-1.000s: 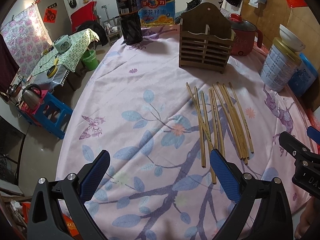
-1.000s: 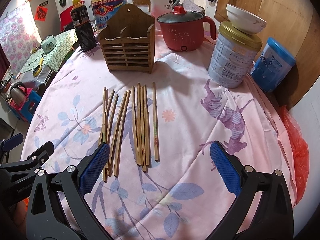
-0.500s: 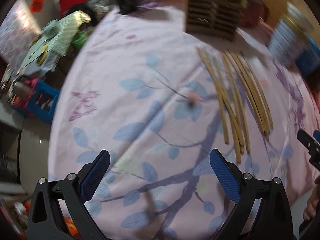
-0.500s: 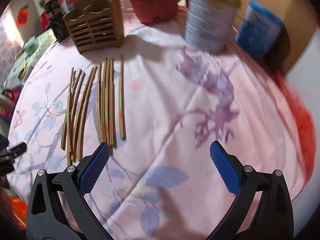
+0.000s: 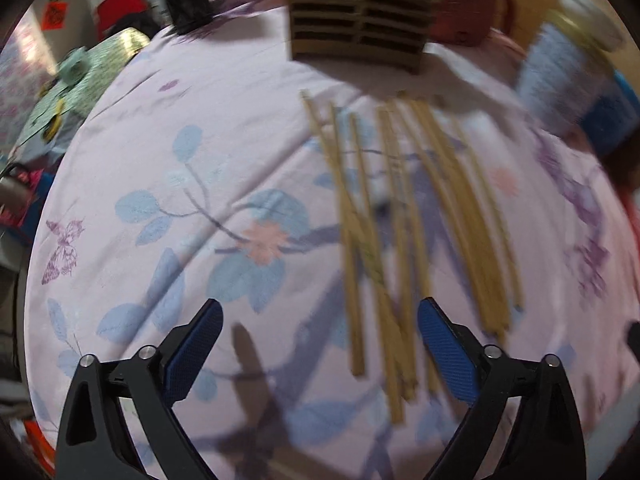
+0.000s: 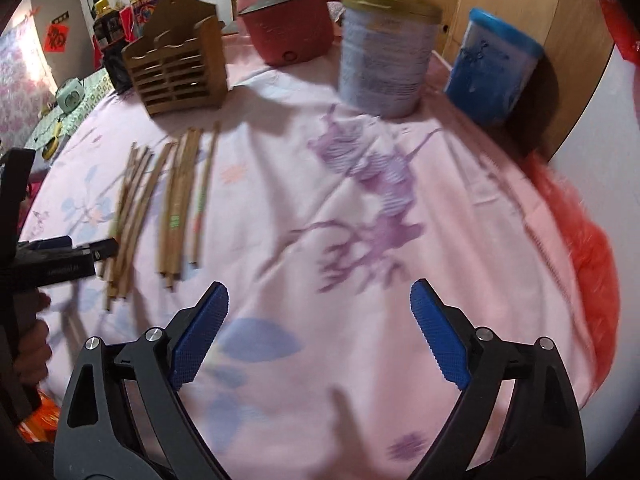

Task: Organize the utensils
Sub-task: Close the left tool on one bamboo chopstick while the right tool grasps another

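Observation:
Several bamboo chopsticks [image 5: 400, 220] lie side by side on the pink floral tablecloth [image 5: 180, 200]; the right wrist view has them at the left [image 6: 172, 208]. A slatted wooden utensil holder [image 5: 360, 28] stands behind them, also in the right wrist view [image 6: 180, 68]. My left gripper [image 5: 320, 340] is open, low over the near ends of the left chopsticks, which lie between its fingers untouched. My right gripper [image 6: 320, 316] hovers over bare cloth to the right of the chopsticks; its jaws are closing slightly with nothing between them. The left gripper's tip [image 6: 80, 252] shows at the left edge.
A red electric pot [image 6: 292, 36], a tall tin [image 6: 388, 60] with a bowl on top and a blue container [image 6: 492, 68] stand at the back right. A dark bottle [image 5: 188, 0] is at the back left. The table edge drops off left to a cluttered floor.
Both grippers sank closer to the cloth. The left one moved right, over the chopstick ends. The right one shifted right, away from the chopsticks, and its jaws narrowed a little.

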A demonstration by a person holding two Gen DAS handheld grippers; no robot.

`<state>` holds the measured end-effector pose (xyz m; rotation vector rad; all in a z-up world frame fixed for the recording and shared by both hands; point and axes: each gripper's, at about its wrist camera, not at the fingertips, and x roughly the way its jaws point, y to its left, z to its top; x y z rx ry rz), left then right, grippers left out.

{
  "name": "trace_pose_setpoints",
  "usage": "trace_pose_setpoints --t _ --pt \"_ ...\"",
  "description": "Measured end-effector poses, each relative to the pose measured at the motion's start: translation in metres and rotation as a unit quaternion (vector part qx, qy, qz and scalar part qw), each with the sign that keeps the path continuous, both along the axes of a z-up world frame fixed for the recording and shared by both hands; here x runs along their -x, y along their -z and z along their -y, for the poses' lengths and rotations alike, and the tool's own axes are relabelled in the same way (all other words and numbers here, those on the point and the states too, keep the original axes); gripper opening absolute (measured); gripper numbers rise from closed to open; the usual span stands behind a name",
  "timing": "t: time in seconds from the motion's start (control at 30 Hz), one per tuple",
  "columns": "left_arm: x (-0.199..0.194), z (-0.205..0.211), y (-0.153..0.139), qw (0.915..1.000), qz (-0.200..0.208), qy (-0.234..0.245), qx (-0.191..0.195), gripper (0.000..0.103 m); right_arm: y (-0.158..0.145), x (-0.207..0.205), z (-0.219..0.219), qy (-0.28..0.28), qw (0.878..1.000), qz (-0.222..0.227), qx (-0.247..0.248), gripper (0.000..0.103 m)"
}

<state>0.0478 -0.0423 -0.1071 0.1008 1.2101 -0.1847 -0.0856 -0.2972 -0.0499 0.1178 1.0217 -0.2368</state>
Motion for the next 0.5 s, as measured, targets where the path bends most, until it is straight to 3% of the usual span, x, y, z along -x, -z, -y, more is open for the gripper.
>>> trace_pose_setpoints --t 0.23,0.37,0.5 --pt "-0.012 -0.046 -0.009 0.9974 -0.005 -0.067 -0.026 0.094 0.002 -0.011 0.015 0.013 0.999 0.001 -0.051 0.089" --pt "-0.015 -0.059 -0.020 0.9985 0.008 -0.038 -0.039 0.091 -0.003 -0.015 -0.010 0.002 0.998 0.009 -0.058 0.088" --pt "-0.018 -0.063 -0.014 0.9994 -0.003 -0.013 -0.031 0.075 -0.011 -0.012 -0.024 0.018 0.998 0.024 -0.058 0.086"
